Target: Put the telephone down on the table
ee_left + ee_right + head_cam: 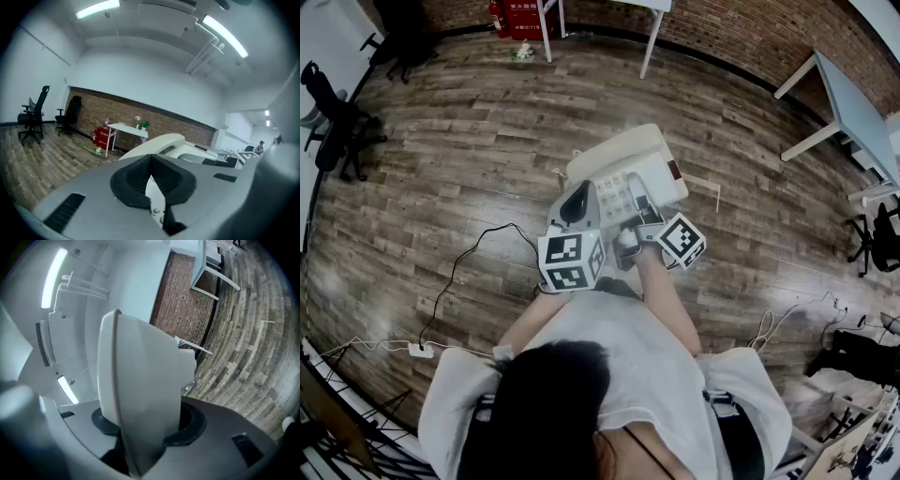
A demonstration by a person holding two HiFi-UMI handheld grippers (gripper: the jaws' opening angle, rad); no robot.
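The right gripper clamps the telephone (held over the floor); the left gripper is closed, tips touching.

Telephone of smooth cream plastic with a faint sheen; floor of worn, matt wood planks; wall of rough brick; left gripper shell matt grey plastic, pads ribbed black.

White print on red box, too small to read.
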